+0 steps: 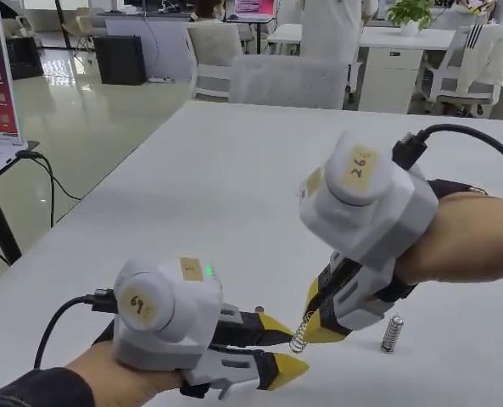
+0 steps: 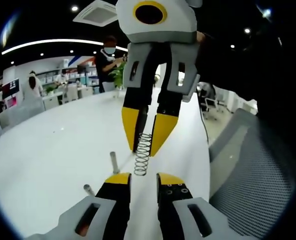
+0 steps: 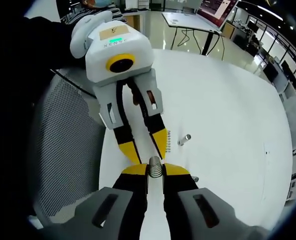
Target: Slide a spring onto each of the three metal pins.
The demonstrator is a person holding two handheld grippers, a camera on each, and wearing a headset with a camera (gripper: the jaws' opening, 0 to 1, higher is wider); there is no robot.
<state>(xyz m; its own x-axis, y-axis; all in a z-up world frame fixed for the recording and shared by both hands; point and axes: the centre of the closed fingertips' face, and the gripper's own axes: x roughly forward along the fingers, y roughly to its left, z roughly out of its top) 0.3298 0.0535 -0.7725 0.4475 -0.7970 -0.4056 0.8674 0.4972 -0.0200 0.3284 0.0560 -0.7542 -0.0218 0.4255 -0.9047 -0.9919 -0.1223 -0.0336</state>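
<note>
My right gripper (image 1: 317, 329) points down and left, shut on a small coiled spring (image 1: 299, 332) that hangs from its yellow tips. In the left gripper view that spring (image 2: 142, 154) dangles just above my left gripper (image 2: 140, 181), which is open with nothing between its jaws. The spring's end (image 3: 155, 167) shows between my right gripper's (image 3: 155, 172) jaws, and the left gripper (image 3: 144, 144) faces it. Two bare metal pins (image 2: 114, 161) (image 2: 89, 189) stand on the white table, left of the spring. A second spring (image 1: 391, 333) stands upright to the right of the right gripper.
The white table (image 1: 234, 186) stretches far ahead. A grey mesh chair (image 2: 257, 175) sits at the table's near edge. Another pin (image 3: 184, 140) stands beside the left gripper's jaws. Desks, chairs and people are in the room beyond.
</note>
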